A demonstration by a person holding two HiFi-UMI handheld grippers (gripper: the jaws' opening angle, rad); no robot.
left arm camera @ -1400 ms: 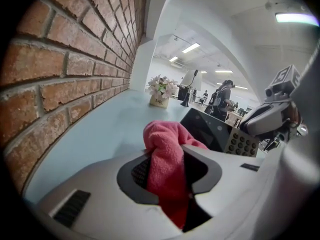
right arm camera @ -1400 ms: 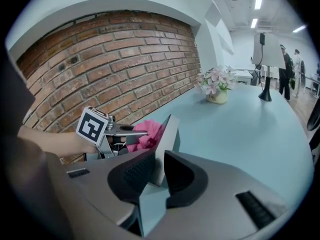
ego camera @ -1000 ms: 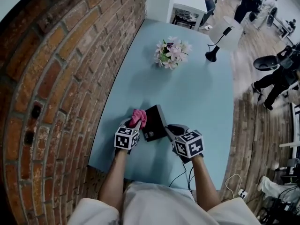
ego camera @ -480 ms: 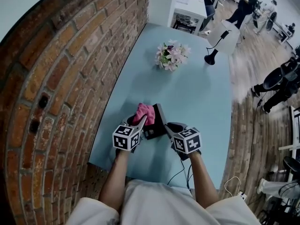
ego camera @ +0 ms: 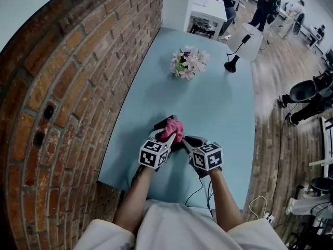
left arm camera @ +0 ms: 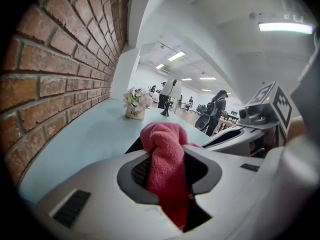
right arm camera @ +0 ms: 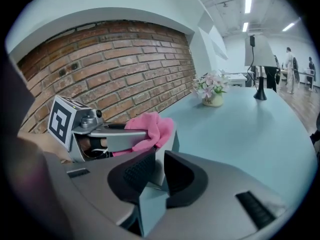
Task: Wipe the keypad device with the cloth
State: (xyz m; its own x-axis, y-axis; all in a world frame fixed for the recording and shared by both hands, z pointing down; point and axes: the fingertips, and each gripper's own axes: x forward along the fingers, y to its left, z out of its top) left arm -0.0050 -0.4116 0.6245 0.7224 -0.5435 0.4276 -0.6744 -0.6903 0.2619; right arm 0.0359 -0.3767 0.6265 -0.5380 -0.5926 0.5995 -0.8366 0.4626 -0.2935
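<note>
- The left gripper [left arm camera: 167, 169] had its jaws clamped on the pink cloth [left arm camera: 162, 146], with a bunched wad standing out past the jaw tips.
- The keypad device [ego camera: 160, 124] sat just beyond those tips on the light-blue table [ego camera: 218, 103], with the wad pressed onto it. The wad seemed to be the only thing keeping the tips off the device. A hard stroke could probably drag the cloth out of the jaws or let the bare tips scrape the keys.
- The right gripper [right arm camera: 159, 166] had its jaws narrowed onto the device's near edge. That bite looked slim, so a sideways push from the cloth could twist the device loose or tip it.
- The left gripper view showed the cloth in its jaws, but only a dark sliver of the device behind the wad.
- The right gripper view showed the pale edge pinched between its jaws, and the cloth lying on top, left of them.
- Only the head view showed both grippers close together over the device.
</note>
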